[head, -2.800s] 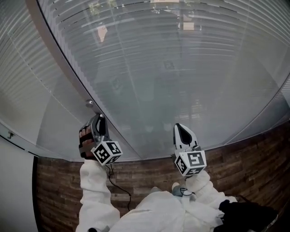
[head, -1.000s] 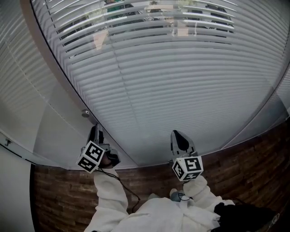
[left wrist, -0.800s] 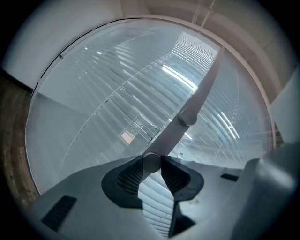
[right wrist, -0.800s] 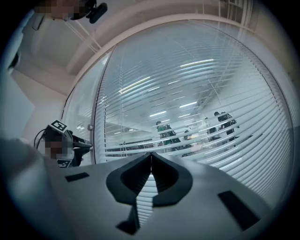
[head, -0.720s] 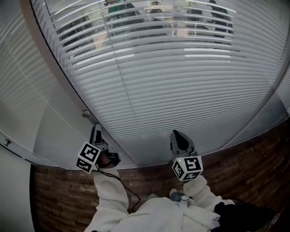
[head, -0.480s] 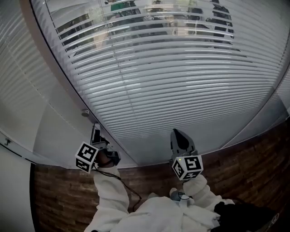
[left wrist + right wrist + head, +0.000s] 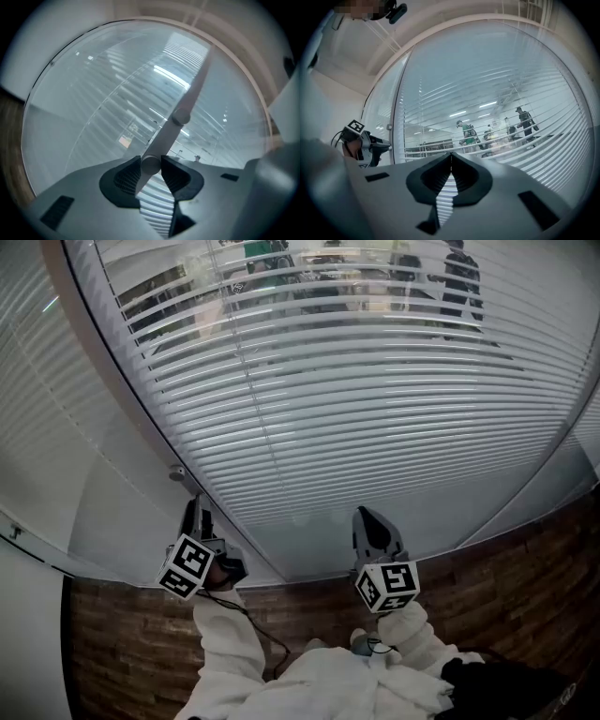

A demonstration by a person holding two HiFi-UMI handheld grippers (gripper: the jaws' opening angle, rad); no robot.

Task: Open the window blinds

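left gripper (image 7: 151,165) pinching wand (image 7: 165,137) slanting toward 1 o'clock, right gripper (image 7: 451,159) pressed together, blinds (image 7: 375,409) slats tilted apart at 12 o'clock

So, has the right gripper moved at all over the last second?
No. In the head view the right gripper keeps the same spot against the window's lower frame, with its tip over the glass as before.

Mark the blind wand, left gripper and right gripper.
wand (image 7: 189,96), left gripper view, shaft above the joint.
left gripper (image 7: 194,510), head view, its tip by the window frame.
right gripper (image 7: 451,158), right gripper view, where its closed tips meet.
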